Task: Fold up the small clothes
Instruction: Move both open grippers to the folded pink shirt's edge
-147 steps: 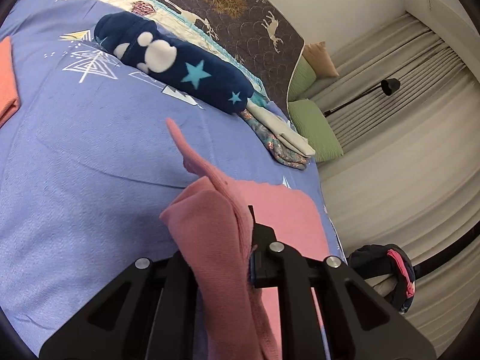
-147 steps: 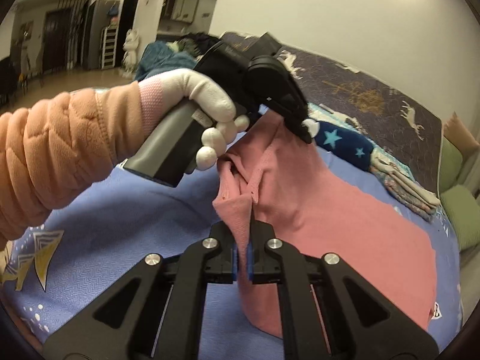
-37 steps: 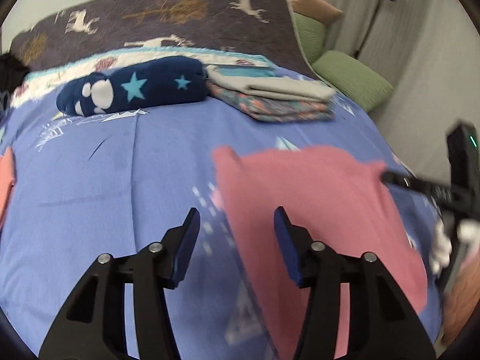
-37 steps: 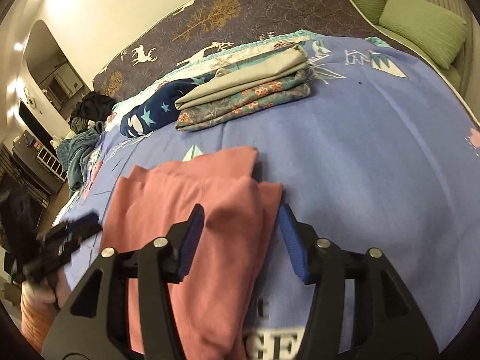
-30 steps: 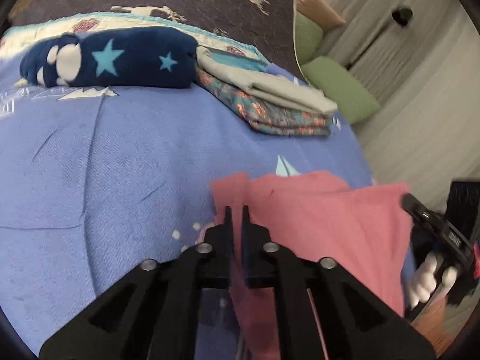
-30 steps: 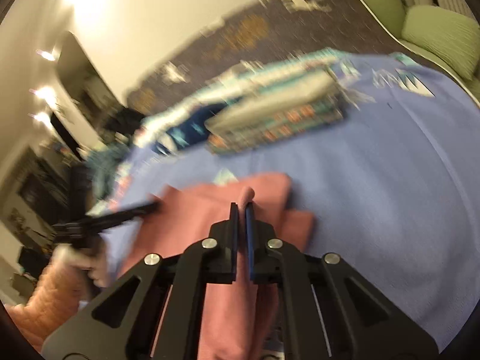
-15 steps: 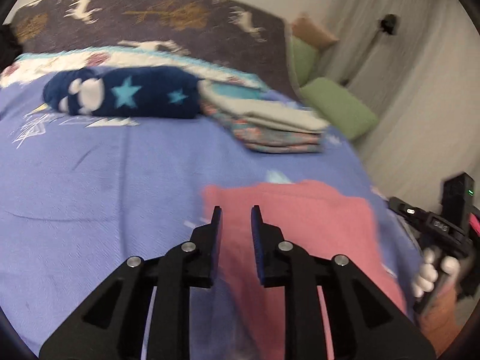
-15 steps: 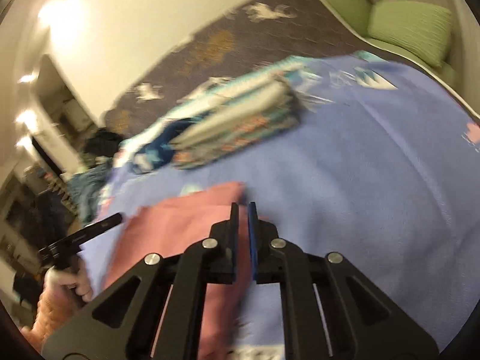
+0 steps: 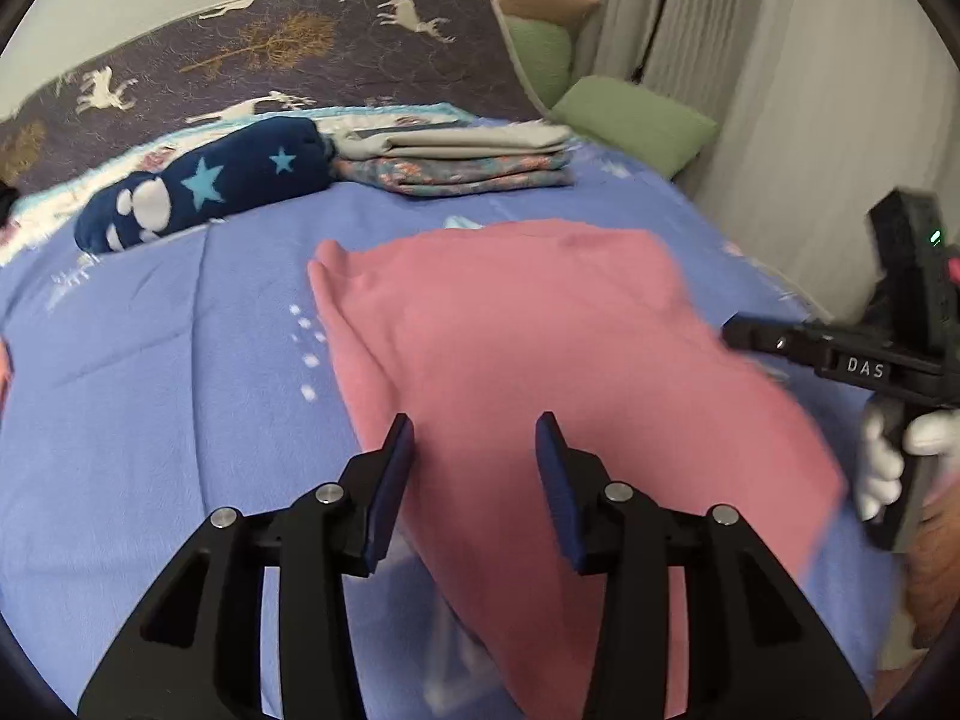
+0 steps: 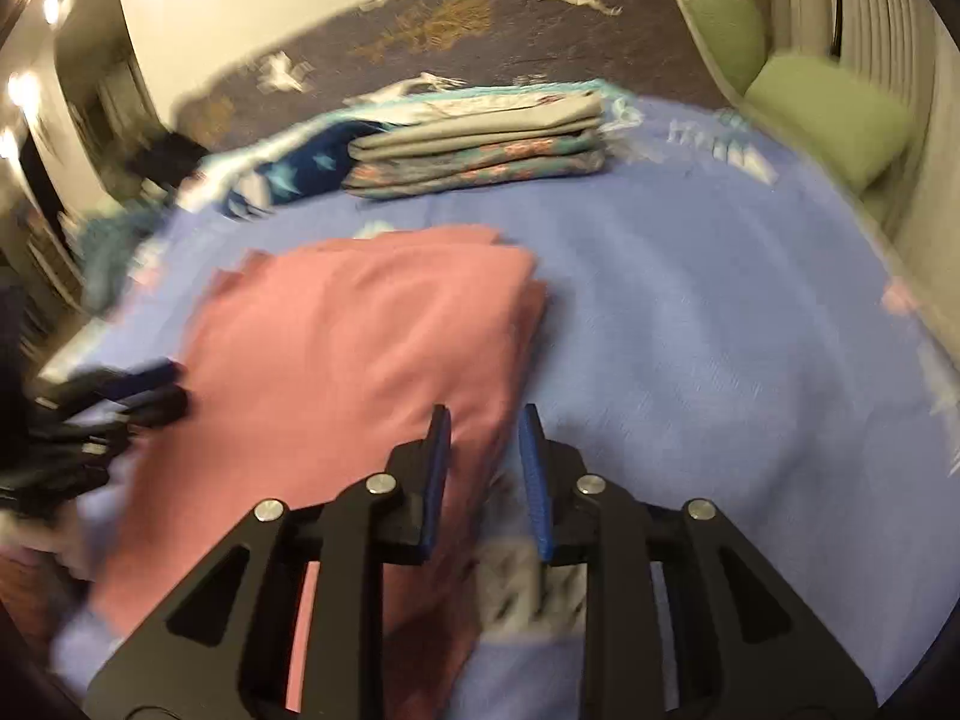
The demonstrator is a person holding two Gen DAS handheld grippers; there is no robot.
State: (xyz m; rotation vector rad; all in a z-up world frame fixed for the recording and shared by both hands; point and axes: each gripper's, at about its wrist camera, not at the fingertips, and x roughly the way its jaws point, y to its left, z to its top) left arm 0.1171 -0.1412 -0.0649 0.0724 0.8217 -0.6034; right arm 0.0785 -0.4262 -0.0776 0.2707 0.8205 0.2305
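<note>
- The garment (image 9: pixel 540 348) ahead of the left gripper's fingers is plain salmon pink.
- The bedsheet (image 9: pixel 150 372) under it is periwinkle blue with small white marks.
- The left gripper (image 9: pixel 474 438) is black with blue pads (image 9: pixel 393 480).
- Far beyond the fingertips, a rolled blanket (image 9: pixel 210 186) is navy with light-blue stars and white spots.
- Beside it, a folded stack (image 9: pixel 456 159) is beige over a teal floral print.
- The bedspread (image 9: pixel 270 54) behind is dark purple with white deer and gold trees.
- The cushions (image 9: pixel 636 120) are green.

Blue bedspread (image 9: pixel 150 360) bears pink garment (image 9: pixel 510 330), navy roll (image 9: pixel 204 186), folded stack (image 9: pixel 462 159)
</note>
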